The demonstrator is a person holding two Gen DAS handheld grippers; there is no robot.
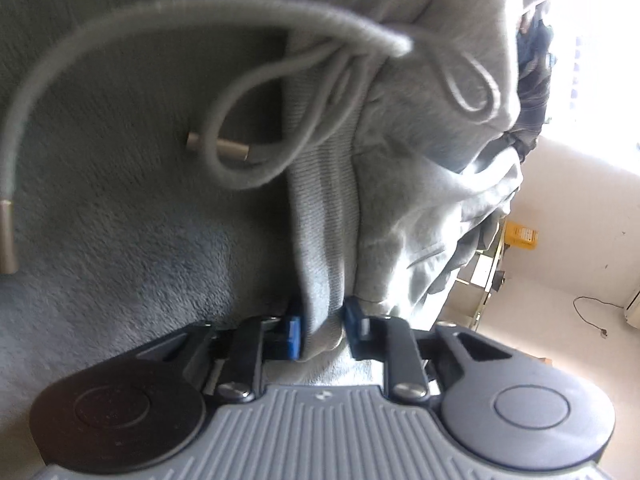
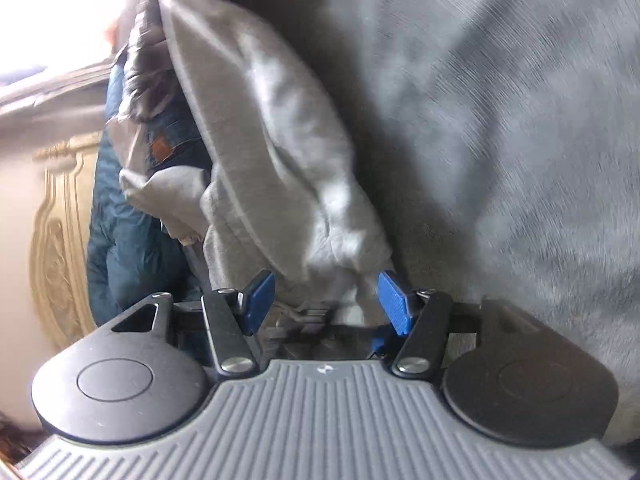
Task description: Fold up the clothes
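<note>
While left gripper [image 1: 324, 330] pinches grey hoodie [image 1: 400, 184] hem, right gripper [image 2: 328, 302] gapes at 6 o'clock, fabric between, unpinched.

Light grey sweatshirt [image 1: 420, 128] with ribbed hem, grey cord [image 1: 168, 28] tipped dull gold, dark grey fuzzy blanket [image 1: 120, 240], blue pads [image 2: 394, 306] on black-and-grey tongs [image 2: 326, 300], dark blue jeans [image 2: 128, 240], cream wall [image 1: 560, 240].

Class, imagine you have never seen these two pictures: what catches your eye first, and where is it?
First, the pale drawstring looping across the top of the left wrist view, metal tip at the left edge. Next, the left gripper pinching the grey sweatshirt's ribbed band low in the middle. In the right view, the right gripper stands open around bunched grey cloth.
</note>
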